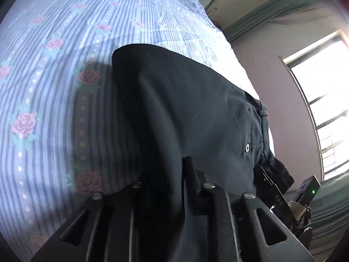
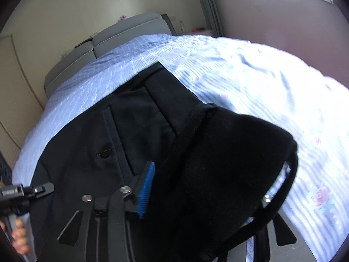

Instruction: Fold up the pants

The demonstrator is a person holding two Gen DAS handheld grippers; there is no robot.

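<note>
Two tools, the left tool (image 1: 165, 181) and right tool (image 2: 196, 187), are clamped on the dark navy cotton pants (image 1: 185, 100), lifted at lower centre over the striped floral bed (image 1: 54, 76), where uneven pulling could skew the fold.

The bed (image 1: 54, 69) wears a blue-and-white striped sheet (image 2: 250, 69) printed with pink roses. Dark pants (image 1: 185, 109) lie spread across it, back pocket button (image 1: 247, 147) facing up, their waistband near the bed's edge.
</note>
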